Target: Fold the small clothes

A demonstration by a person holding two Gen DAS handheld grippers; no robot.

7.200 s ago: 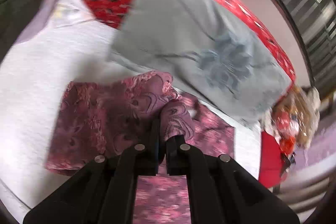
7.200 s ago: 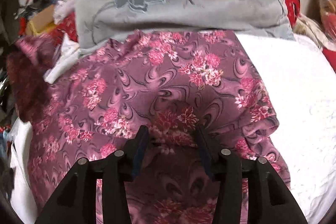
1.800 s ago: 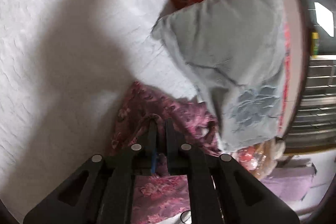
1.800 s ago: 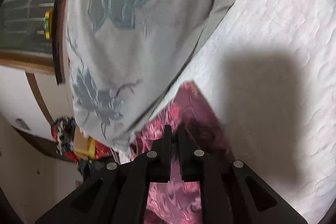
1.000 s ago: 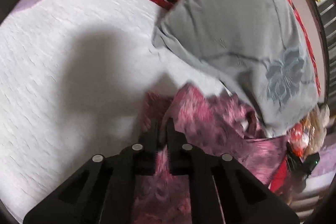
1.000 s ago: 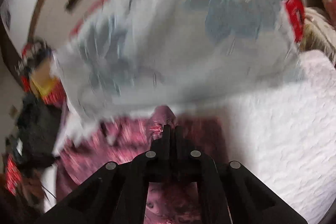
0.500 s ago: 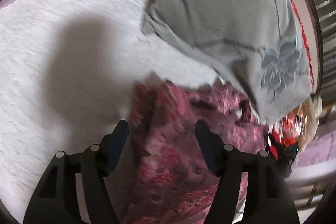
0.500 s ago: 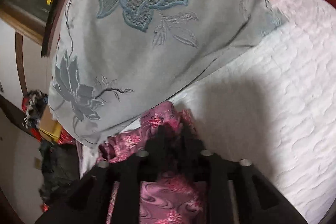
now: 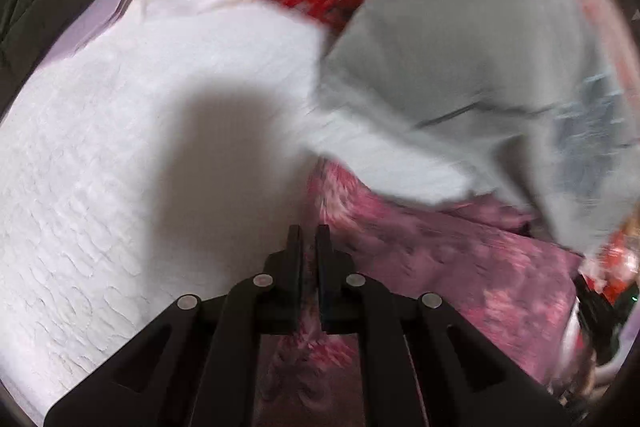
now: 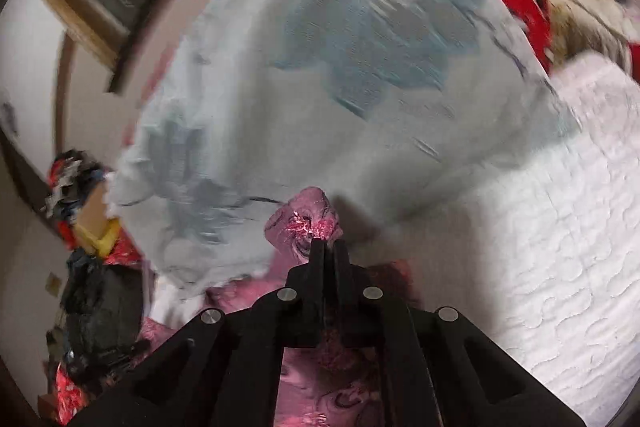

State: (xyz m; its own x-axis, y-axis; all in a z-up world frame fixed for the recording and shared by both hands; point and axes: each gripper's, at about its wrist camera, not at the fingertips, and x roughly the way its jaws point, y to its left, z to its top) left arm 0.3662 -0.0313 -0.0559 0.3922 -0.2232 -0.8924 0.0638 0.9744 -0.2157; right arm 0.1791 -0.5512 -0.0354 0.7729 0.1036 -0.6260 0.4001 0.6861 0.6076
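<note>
Both claws opened for a moment and have just been closing again, and now each one pinches the pink flowery cloth (image 9: 460, 259). It lies on the white bed (image 9: 120, 187), partly tucked under the grey pillow (image 9: 460, 67). The left claw (image 9: 309, 239) holds a side edge. The right claw (image 10: 326, 247) holds a bunched corner. I think the cloth is soft, thin, light and floppy, maybe a bit slippery. Grab it by corners or edges, and keep it pulled flat so it does not sag.
</note>
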